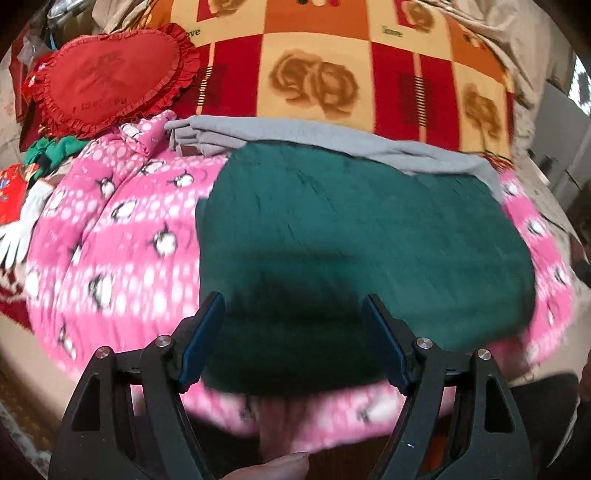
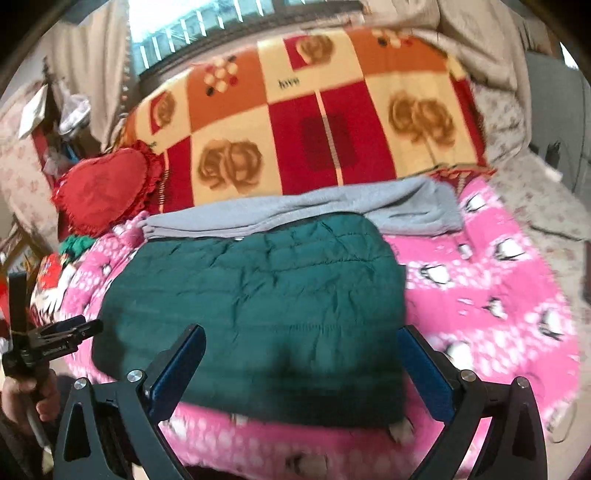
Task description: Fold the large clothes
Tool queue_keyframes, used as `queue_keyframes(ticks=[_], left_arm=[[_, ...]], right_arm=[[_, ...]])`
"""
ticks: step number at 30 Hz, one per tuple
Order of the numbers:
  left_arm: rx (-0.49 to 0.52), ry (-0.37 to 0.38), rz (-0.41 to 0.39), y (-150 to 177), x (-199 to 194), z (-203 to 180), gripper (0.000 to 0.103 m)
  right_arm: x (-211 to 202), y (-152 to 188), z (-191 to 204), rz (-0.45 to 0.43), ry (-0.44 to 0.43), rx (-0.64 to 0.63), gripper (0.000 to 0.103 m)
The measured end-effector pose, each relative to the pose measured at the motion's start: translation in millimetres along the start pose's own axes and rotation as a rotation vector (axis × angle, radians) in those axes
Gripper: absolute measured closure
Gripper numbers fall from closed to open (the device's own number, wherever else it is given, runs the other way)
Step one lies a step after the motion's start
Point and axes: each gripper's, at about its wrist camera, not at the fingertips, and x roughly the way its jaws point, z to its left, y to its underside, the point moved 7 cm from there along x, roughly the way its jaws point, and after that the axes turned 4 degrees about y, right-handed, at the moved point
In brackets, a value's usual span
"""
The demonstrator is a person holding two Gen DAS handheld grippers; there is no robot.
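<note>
Both tongs gape empty — left gripper (image 1: 293, 314) and right gripper (image 2: 301, 350) above the folded green jacket (image 2: 255, 295) — a careless snag could undo it.

Daylight pouring in thru window (image 2: 207, 29), blown out w/ glare. Both views motion-blurred, edges bent by fisheye. Dark shadow across near end of green jacket (image 1: 351, 236).

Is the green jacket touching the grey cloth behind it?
Touching. In the right wrist view the green jacket's far edge lies over the grey cloth, no gap between.
</note>
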Motion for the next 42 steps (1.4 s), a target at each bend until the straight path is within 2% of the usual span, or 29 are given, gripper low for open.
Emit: queue_keyframes(ticks=[7, 12, 15, 26, 42], left_arm=[[0.041, 0.08, -0.022, 51.5, -63.5, -39.5, 0.026], [0.049, 0.11, -0.058, 71.3, -96.6, -51.6, 0.026], [0.047, 0.098, -0.076, 78.2, -108.4, -49.8, 0.026], [0.057, 0.098, -0.053, 89.6, -103.3, -55.0, 0.026], [0.072, 0.095, -0.042, 91.6, -97.9, -60.9, 0.026]], right_arm=[[-61.3, 42.4, 21.7, -0.012, 0.061, -0.047, 0.001], [-83.4, 53.5, 37.2, -0.025, 0.096, -0.073, 0.001], [-92.2, 55.5, 44.1, -0.038, 0.097, -0.074, 0.001], [-98.9, 64.4, 49.2, -0.044, 0.12, -0.105, 0.001], [-93.1, 69.5, 50.0, -0.025, 0.098, -0.097, 0.001]])
